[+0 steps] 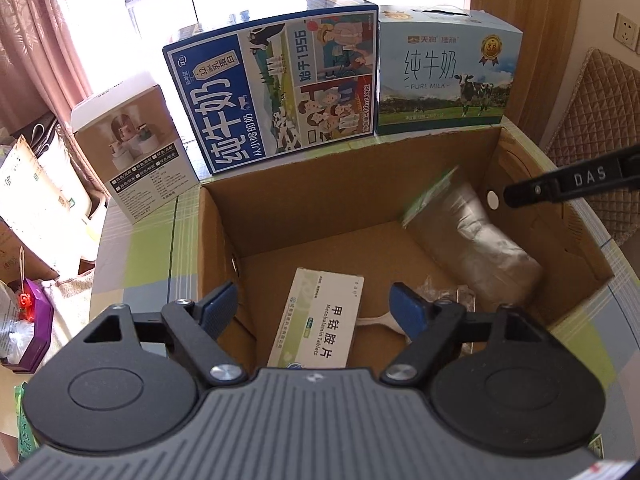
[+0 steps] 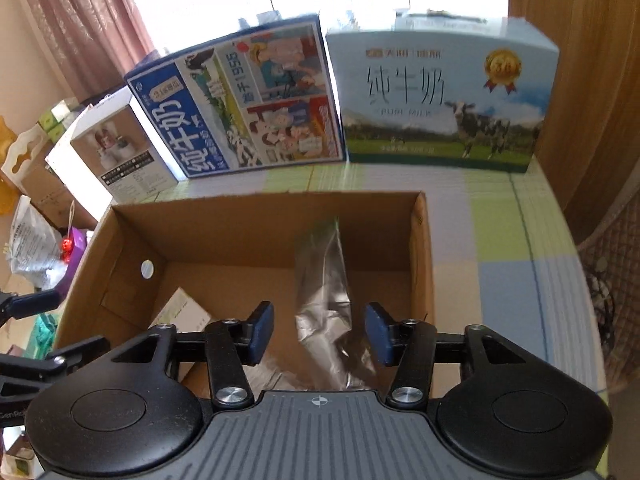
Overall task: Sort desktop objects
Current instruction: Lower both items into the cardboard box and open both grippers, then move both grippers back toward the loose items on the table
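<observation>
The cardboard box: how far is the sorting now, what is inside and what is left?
Done: the cardboard box holds a tablet box, a silver pouch and a white spoon. In hand: nothing; the left gripper is open above the tablet box, the right gripper open with the pouch between its pads. Left: these views show no loose item on the table.

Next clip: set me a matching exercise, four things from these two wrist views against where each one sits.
Things:
1. silver pouch
2. tablet box
3. dark blue milk carton
4. pale blue milk carton

Places:
A. on the table behind the cardboard box, standing on end
B. inside the cardboard box, lying flat on its floor
C. inside the cardboard box, leaning toward its wall
D. on the table, the rightmost carton beyond the cardboard box

Pairs: 1-C, 2-B, 3-A, 4-D
</observation>
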The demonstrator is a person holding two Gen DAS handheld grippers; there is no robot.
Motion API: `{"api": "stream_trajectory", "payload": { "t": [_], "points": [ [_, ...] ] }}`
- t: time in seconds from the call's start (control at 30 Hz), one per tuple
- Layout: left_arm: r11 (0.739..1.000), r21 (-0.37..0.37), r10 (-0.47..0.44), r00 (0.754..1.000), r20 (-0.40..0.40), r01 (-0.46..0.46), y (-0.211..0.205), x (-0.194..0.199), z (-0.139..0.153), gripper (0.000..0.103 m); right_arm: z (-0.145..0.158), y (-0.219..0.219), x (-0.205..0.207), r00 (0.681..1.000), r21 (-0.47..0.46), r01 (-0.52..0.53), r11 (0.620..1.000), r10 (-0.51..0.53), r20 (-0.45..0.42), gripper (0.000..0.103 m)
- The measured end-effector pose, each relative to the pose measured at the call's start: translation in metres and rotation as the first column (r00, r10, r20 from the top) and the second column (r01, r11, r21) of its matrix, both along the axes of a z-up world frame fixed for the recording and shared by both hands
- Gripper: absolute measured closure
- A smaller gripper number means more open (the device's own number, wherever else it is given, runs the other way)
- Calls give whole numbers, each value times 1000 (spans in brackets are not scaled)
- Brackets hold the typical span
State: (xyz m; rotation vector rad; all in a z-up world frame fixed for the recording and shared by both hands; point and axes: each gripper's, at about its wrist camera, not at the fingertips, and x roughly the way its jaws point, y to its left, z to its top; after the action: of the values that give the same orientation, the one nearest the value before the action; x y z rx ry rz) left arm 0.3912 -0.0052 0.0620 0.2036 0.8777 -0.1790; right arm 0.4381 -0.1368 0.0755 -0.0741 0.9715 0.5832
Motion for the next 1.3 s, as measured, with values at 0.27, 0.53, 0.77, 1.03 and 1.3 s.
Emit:
{"api": "stream_trajectory", "payload": {
  "t": [0.27, 0.53, 0.77, 1.03, 1.3],
  "points": [
    [1000, -27, 1, 1000, 13, 0, 4, -26, 9, 23, 22, -16, -19, 999, -6, -11, 1000, 11, 51, 43],
    [999, -52, -1, 1000, 26, 3, 3, -61, 23, 23, 50, -33, -66, 989, -38, -56, 998, 60, 138, 29],
    [996, -95, 8, 999, 34, -4, 3, -104, 29, 16, 58, -43, -120, 968, -117, -131, 984, 153, 197, 7],
    [992, -122, 19, 1000, 14, -17, 8, -155, 27, 4, 58, -62, -170, 964, -131, -166, 977, 189, 188, 2],
    [995, -103, 17, 1000, -4, -17, 14, -203, 15, 1, 37, -87, -225, 970, -126, -167, 978, 185, 155, 2]
  ]
}}
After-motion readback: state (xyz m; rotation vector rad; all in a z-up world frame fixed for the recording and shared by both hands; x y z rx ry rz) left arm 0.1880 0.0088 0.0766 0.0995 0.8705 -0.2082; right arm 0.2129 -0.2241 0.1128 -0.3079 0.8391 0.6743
